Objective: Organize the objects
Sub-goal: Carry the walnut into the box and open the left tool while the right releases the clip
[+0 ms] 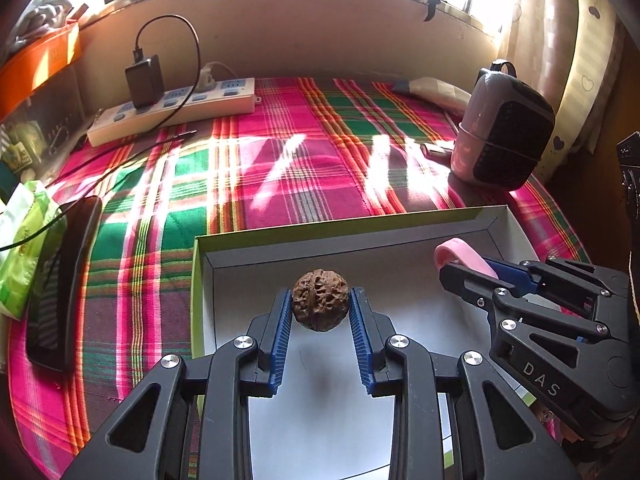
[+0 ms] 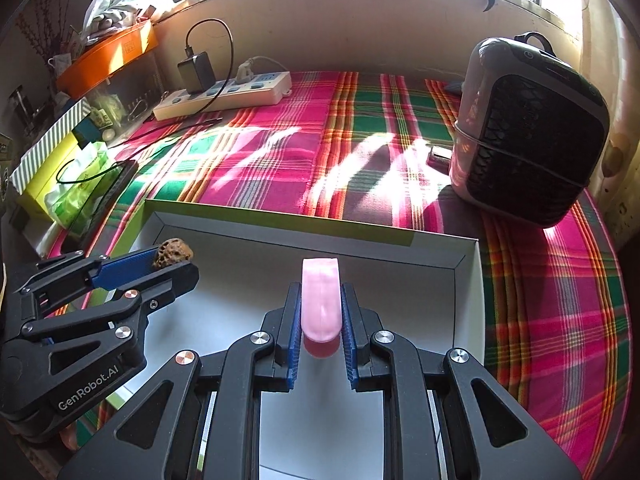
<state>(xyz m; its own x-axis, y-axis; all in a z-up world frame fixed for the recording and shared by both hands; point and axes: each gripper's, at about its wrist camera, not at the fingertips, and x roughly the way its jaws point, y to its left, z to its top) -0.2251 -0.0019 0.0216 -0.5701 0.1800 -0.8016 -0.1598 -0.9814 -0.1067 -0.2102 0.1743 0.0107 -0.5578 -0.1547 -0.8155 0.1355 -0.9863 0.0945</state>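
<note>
My left gripper [image 1: 320, 300] is shut on a brown walnut [image 1: 320, 299] and holds it above the floor of a white open box with a green rim [image 1: 340, 226]. My right gripper [image 2: 320, 300] is shut on a pink band [image 2: 320, 300] and holds it over the same box [image 2: 468, 280]. In the left wrist view the right gripper [image 1: 460, 268] is at the right with the pink band [image 1: 460, 254] sticking out. In the right wrist view the left gripper [image 2: 176, 262] is at the left with the walnut [image 2: 172, 252] at its tips.
The box lies on a plaid cloth [image 1: 280, 168]. A white power strip [image 1: 172, 108] with a black charger stands at the back left. A pink and black speaker-like device [image 2: 528, 132] stands at the right. A dark phone [image 1: 60, 280] and a green tissue pack [image 1: 24, 240] lie at the left.
</note>
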